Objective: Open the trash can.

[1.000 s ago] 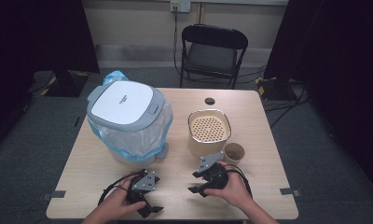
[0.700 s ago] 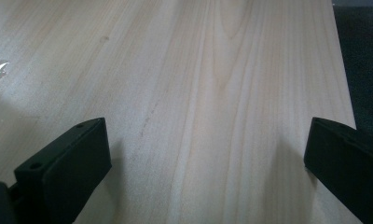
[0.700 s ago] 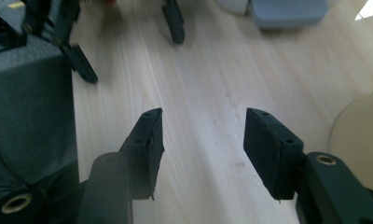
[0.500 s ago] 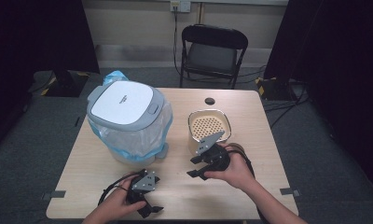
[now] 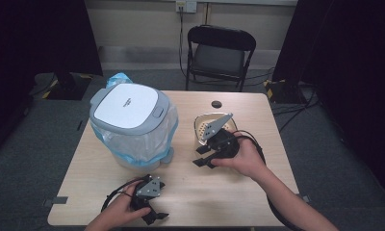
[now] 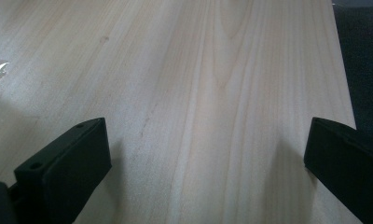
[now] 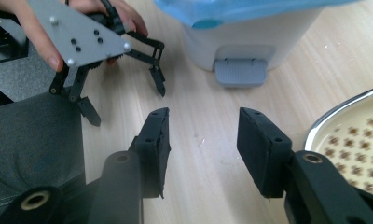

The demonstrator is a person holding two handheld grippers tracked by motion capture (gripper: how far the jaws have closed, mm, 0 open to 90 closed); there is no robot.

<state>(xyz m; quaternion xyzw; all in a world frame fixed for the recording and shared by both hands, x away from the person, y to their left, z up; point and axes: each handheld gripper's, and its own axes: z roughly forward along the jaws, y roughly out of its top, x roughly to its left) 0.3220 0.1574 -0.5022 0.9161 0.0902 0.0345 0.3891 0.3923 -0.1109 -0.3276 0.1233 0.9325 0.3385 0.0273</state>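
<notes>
**Right hand-held gripper raised beside the strainer basket, left one low at the bench edge**

The right hand-held gripper (image 5: 203, 156) has its jaws apart with nothing between them, tilted down toward the bench (image 5: 229, 192) and pointing left toward the pedal bin (image 5: 133, 126). The right hand (image 5: 243, 159) grips it from behind, forearm coming in from the lower right. Just behind it, partly hidden by its grey plate, sits the cream strainer basket (image 5: 202, 122), whose perforated inside and metal rim (image 7: 357, 130) lie right of the jaws in the right gripper view. The left hand-held gripper (image 5: 154, 217), jaws wide apart and empty, rests low near the bench's front edge in the left hand (image 5: 121, 214). The bin, lined with a blue bag (image 7: 250, 11), stands with its lid shut and its foot pedal (image 7: 240, 72) facing the grippers
</notes>
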